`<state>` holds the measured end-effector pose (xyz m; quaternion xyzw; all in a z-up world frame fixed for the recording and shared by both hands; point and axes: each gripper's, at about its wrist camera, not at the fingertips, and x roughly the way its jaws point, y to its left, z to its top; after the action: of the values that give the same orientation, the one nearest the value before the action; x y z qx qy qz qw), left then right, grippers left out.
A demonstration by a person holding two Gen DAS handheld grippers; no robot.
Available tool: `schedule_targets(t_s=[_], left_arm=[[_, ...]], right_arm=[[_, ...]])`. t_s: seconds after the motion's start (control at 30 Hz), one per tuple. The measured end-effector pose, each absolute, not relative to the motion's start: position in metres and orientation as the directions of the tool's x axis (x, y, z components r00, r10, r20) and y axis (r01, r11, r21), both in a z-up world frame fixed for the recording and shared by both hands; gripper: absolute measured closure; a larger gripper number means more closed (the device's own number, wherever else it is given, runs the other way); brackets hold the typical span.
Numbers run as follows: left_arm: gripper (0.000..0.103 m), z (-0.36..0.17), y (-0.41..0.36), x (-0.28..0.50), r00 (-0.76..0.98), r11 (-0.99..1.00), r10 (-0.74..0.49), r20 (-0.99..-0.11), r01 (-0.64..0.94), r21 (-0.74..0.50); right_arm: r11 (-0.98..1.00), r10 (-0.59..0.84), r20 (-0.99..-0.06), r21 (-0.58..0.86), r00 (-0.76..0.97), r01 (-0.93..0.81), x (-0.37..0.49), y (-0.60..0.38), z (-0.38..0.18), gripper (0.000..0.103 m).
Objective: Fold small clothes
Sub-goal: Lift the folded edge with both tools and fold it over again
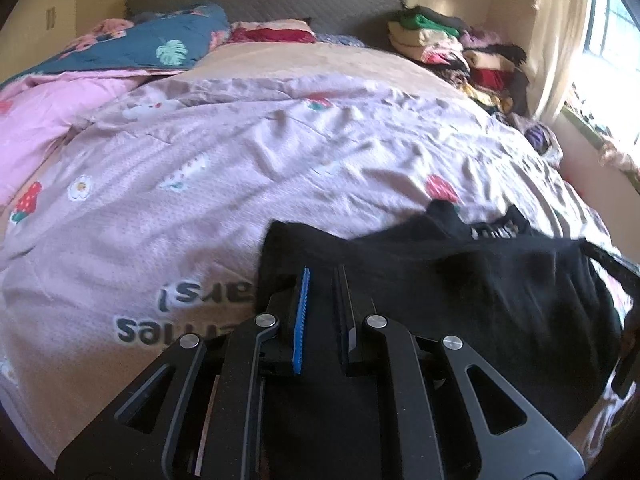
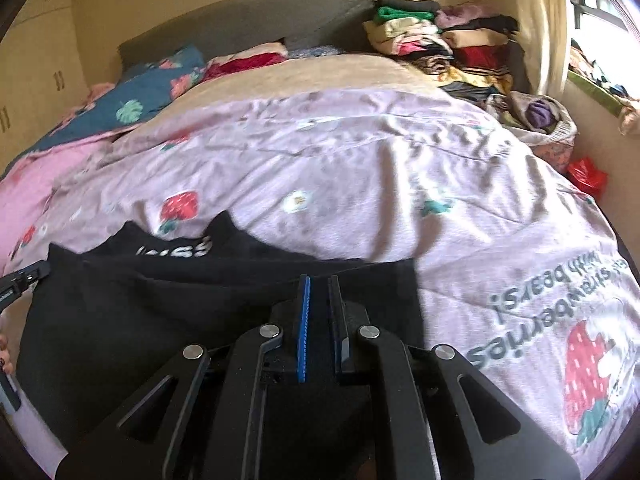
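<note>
A black garment (image 1: pixel 460 280) with white lettering lies spread at the near edge of a bed, on a mauve strawberry-print cover (image 1: pixel 240 168). My left gripper (image 1: pixel 324 272) is shut on the garment's left corner, with black cloth pinched between its blue pad and the other finger. In the right wrist view the same black garment (image 2: pixel 160 300) stretches away to the left. My right gripper (image 2: pixel 320 280) is shut on its right corner. The cloth hangs fairly taut between the two grippers. A bit of the left gripper (image 2: pixel 20 280) shows at the far left edge.
A heap of mixed clothes (image 2: pixel 440 40) is stacked at the back right by the grey headboard (image 2: pixel 248 16). A blue leaf-print quilt (image 1: pixel 160 48) and a pink quilt (image 1: pixel 36 120) lie at the back left. A red bag (image 2: pixel 586 176) sits beside the bed under the window.
</note>
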<state>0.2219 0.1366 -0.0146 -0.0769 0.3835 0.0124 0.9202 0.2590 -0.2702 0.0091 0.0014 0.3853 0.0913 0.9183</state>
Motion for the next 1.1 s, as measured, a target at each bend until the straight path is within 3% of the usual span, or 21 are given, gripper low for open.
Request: schedule_targets(t_s=[0.07,0.13,0.23,0.3,0.37,0.4,0.43,0.53,0.73,0.87,1.1], left_arm=[[0.085,-0.014,0.146,0.223,0.709,0.984,-0.027,-0.705,-0.106,-0.144],[0.072,-0.015,0.152,0.224,0.702,0.981,-0.018,-0.712,-0.125,-0.149],[0.052,-0.021,0.157,0.227,0.682,0.977,-0.031,-0.730,-0.135,-0.168],[0.050,-0.025,0.156,0.228,0.675,0.977,-0.040,-0.737,-0.128,-0.170],[0.055,-0.029,0.153,0.229,0.670,0.979,-0.051,-0.741,-0.114,-0.170],[0.065,-0.031,0.151,0.229,0.667,0.979,-0.059,-0.742,-0.105,-0.172],[0.086,-0.031,0.149,0.228,0.670,0.980,-0.066,-0.739,-0.096,-0.174],[0.094,-0.025,0.147,0.225,0.691,0.982,-0.055,-0.721,-0.092,-0.163],[0.098,0.003,0.158,0.212,0.752,0.970,-0.084,-0.654,-0.090,-0.227],[0.099,0.004,0.165,0.212,0.758,0.965,-0.075,-0.648,-0.109,-0.239],[0.098,-0.013,0.165,0.219,0.722,0.966,-0.057,-0.690,-0.135,-0.220]], right_arm=[[0.989,0.133,-0.716,0.055,0.685,-0.135,0.261,-0.280,0.009,0.087],[0.991,0.106,-0.742,0.025,0.662,-0.131,0.264,-0.286,0.004,0.051],[0.992,0.091,-0.752,0.011,0.653,-0.126,0.266,-0.290,-0.002,0.048],[0.990,0.109,-0.755,0.024,0.646,-0.139,0.266,-0.290,-0.006,0.048],[0.987,0.125,-0.753,0.026,0.646,-0.160,0.266,-0.287,-0.009,0.064],[0.985,0.126,-0.751,0.017,0.648,-0.171,0.265,-0.285,-0.010,0.089],[0.984,0.131,-0.747,0.020,0.651,-0.175,0.264,-0.284,-0.008,0.093],[0.982,0.166,-0.715,0.058,0.679,-0.178,0.259,-0.287,0.004,0.094],[0.973,0.224,-0.639,0.191,0.736,-0.129,0.258,-0.309,0.027,0.095],[0.966,0.233,-0.649,0.239,0.724,-0.097,0.265,-0.317,0.018,0.095],[0.975,0.203,-0.667,0.203,0.717,-0.087,0.267,-0.311,0.011,0.095]])
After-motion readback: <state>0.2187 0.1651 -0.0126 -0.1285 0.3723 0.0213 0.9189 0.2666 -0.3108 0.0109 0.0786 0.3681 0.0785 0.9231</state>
